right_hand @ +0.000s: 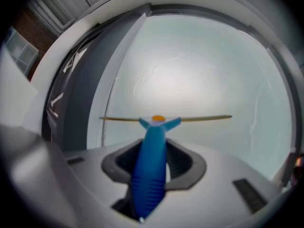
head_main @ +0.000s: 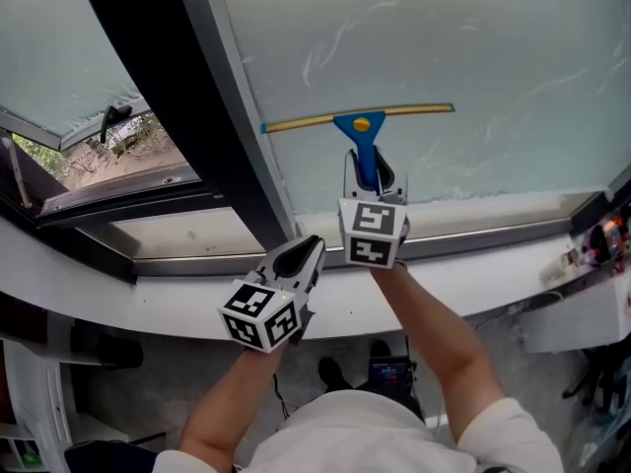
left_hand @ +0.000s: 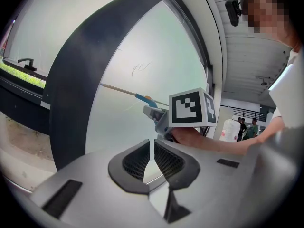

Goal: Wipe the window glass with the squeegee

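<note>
The squeegee (head_main: 360, 126) has a blue handle and a long yellow blade, which lies level against the lower part of the big window pane (head_main: 473, 47). My right gripper (head_main: 373, 173) is shut on the handle from below. In the right gripper view the handle (right_hand: 149, 170) runs up between the jaws to the blade (right_hand: 199, 118) on the streaked glass (right_hand: 190, 70). My left gripper (head_main: 308, 249) hangs lower left over the sill, jaws together and holding nothing. The left gripper view shows my left gripper (left_hand: 152, 151) pointing past the right gripper's marker cube (left_hand: 192, 107).
A dark frame post (head_main: 168, 87) divides this pane from a smaller window at the left, tilted open, with a black handle (head_main: 111, 119). A white sill (head_main: 177, 308) runs below. Small items lie on a ledge at far right (head_main: 596, 239). People stand far behind (left_hand: 249, 126).
</note>
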The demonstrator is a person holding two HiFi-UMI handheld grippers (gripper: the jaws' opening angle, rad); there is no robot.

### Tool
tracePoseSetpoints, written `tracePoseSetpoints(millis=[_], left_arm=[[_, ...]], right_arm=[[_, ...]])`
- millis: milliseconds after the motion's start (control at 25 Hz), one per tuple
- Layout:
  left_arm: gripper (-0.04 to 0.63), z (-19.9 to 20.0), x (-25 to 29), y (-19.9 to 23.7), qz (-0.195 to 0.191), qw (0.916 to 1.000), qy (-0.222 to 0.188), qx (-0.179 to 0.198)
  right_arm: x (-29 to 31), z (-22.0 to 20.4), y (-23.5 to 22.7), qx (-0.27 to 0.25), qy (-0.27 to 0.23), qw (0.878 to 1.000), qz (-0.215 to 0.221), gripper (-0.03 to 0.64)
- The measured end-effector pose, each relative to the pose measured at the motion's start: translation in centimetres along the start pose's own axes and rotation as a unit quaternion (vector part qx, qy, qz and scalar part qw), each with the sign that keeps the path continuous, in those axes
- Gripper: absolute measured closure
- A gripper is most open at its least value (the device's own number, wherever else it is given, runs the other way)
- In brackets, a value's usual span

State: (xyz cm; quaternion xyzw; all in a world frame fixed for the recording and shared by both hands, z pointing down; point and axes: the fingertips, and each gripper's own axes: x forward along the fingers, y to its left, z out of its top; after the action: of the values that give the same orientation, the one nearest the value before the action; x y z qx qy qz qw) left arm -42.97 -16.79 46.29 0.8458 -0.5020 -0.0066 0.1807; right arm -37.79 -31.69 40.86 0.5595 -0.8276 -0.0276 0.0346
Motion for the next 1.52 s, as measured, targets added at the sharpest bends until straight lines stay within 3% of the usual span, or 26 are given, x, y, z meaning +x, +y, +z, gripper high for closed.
tracePoseSetpoints(millis=[600, 1000, 1520], left_arm=[[0.543, -3.4, 0.8, 0.6, -0.003, 0.9994, 0.029, -0.021], [0.543, -5.1, 0.9, 0.9, 0.0, 0.9986, 0.045, -0.028], [0.543, -6.8, 0.9, 1.5, 0.002, 0.9975, 0.06, -0.038]], right_arm=[[0.1, -3.9, 0.3, -0.002, 0.014, 1.0, 0.005, 0.463], [-0.1, -8.5, 0.7, -0.001, 0.059, 0.998, 0.008, 0.464], [-0.2, -10.9, 0.9, 0.002, 0.069, 0.998, 0.007, 0.465]])
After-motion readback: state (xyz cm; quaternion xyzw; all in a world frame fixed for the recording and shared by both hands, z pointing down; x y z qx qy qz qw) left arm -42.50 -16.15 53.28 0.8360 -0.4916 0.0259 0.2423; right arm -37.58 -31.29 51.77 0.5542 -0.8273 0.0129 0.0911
